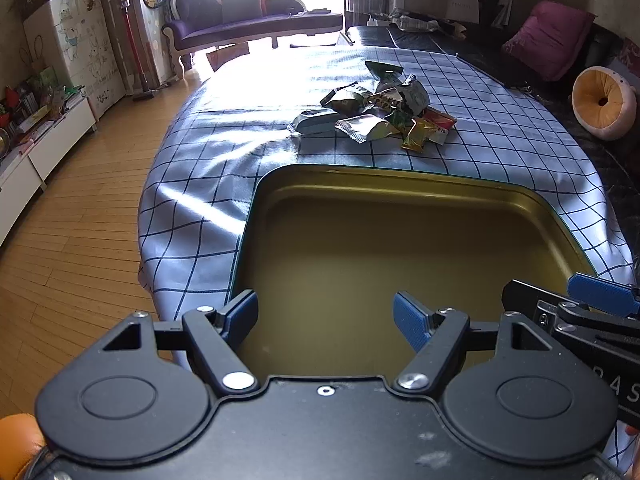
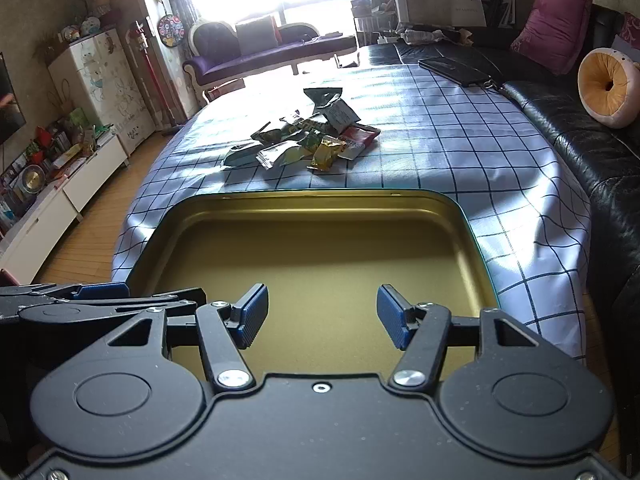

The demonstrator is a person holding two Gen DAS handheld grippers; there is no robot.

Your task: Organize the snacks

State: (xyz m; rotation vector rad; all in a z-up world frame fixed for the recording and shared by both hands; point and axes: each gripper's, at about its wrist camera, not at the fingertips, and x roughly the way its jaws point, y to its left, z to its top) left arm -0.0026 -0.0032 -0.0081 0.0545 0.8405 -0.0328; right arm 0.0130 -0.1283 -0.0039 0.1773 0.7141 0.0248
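Observation:
A pile of several small snack packets (image 1: pixel 376 110) (image 2: pixel 304 142) in green, silver, gold and red wrappers lies on the checked tablecloth, beyond a shallow gold-coloured tin (image 1: pixel 404 176) (image 2: pixel 320 194) with nothing in it. My left gripper (image 1: pixel 326 320) hovers open over the tin's near left part, nothing between its blue pads. My right gripper (image 2: pixel 322 316) stands open over the tin's near side, also holding nothing. Each gripper shows at the edge of the other's view: the right gripper (image 1: pixel 576 304) at the right, the left gripper (image 2: pixel 100 298) at the left.
The table (image 1: pixel 240 148) (image 2: pixel 440 148) carries a blue-and-white checked cloth. A black flat case (image 2: pixel 456 70) lies at its far right edge. A black leather sofa (image 2: pixel 580 152) with cushions runs along the right. Wooden floor and low white cabinets (image 1: pixel 48 148) lie to the left.

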